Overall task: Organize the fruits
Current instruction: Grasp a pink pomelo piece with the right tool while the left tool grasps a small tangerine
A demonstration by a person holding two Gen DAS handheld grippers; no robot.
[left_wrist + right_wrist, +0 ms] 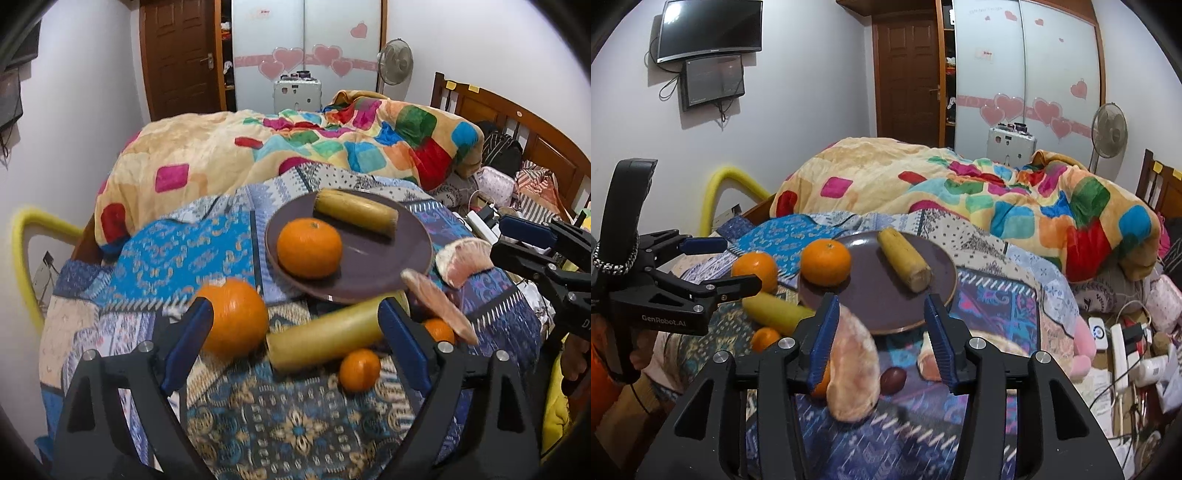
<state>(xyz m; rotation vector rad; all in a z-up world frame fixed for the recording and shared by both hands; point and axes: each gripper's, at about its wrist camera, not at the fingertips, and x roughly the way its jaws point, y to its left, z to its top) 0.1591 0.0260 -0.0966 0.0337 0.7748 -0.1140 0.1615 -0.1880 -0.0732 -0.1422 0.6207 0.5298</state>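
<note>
I hold both hand-held grippers, left (295, 332) and right (882, 332), spread and empty over loose fruit meant for the plate (388, 273)

A lived-in home bedroom: a bed with wooden headboard (524, 129) and patchwork duvet (295, 147), heart-decorated wardrobe doors (1027, 74), a wall-mounted TV (709, 29), a standing fan (1108, 129).

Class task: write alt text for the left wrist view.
An open left hand-held gripper frames a yellow corn cob and large orange on a patterned cloth; behind, a purple plate holds another orange and cob.
</note>
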